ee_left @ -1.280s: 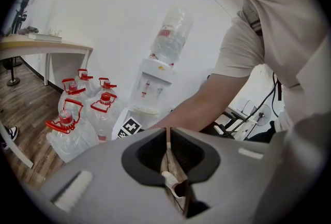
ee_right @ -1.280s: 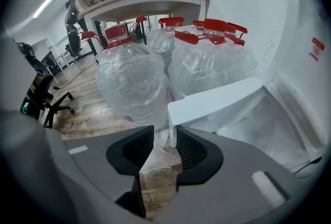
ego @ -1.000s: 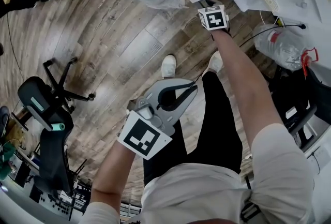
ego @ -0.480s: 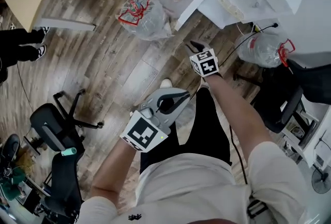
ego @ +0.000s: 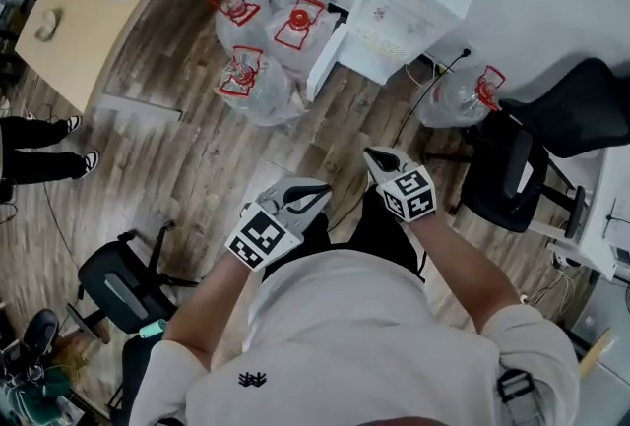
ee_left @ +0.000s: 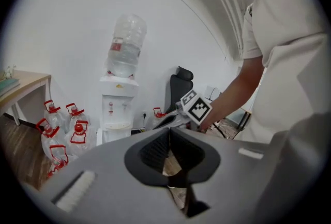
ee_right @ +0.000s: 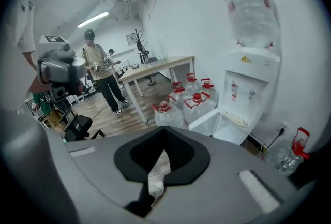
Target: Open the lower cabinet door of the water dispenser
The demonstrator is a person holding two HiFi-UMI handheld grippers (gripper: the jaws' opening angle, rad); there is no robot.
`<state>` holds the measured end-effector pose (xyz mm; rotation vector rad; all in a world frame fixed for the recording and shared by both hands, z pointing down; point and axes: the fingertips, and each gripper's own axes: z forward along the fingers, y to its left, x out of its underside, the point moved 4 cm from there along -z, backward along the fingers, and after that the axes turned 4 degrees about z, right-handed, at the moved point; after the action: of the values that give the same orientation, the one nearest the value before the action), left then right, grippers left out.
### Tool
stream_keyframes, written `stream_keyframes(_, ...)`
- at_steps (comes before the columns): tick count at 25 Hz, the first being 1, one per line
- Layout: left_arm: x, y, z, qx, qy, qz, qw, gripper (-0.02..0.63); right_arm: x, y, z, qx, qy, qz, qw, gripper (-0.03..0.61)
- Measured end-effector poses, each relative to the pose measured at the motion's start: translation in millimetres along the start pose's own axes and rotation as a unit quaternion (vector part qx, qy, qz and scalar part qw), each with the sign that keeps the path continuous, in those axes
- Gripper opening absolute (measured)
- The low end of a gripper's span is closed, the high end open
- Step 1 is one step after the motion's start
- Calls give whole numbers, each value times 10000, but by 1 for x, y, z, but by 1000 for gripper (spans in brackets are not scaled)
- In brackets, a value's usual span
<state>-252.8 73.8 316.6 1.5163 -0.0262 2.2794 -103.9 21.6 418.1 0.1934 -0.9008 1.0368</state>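
Water dispenser (ego: 409,16) is standing against the white wall, well ahead of the person. Its lower cabinet door (ego: 326,63) is hanging swung out toward the left, just beside the cluster of red-capped bottles (ego: 261,30), so I'm judging it's open already. Left gripper (ego: 317,188) & right gripper (ego: 374,156) are both hovering by the person's waist, well apart from the door, each w/ jaws pressed together & nothing between them.

If it's needing to go wider: be coming in low, spreading one gripper's jaws, catching the door's free edge & pulling along the hinge arc, not straight out. The bottles are crowding that side & could be getting knocked. Otherwise just be keeping both tools clear.

Writing: nothing readable. Label band on the big bottle (ee_left: 125,44) atop the dispenser is too blurred, stickers on the dispenser front too small, shirt back is showing a small logo w/ no legible letters
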Motion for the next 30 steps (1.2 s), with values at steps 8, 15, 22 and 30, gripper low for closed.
stream_keyframes(8,-42,-23,2,328,153,389,9986,61,-21,27,-130,372,-497,80,9980,2)
stream_keyframes(15,-65,-40,10,173,178,598,9979,61,-20,37,-190,386,-863,88,9955,2)
stream_keyframes(22,-72,-74,30,-96,305,417,9986,61,-23,32,-247,99,-1186,-591,9911,2)
stream_keyframes(30,-89,-135,80,-230,224,493,9983,61,13,11,-305,-145,-1302,-806,9881,2)
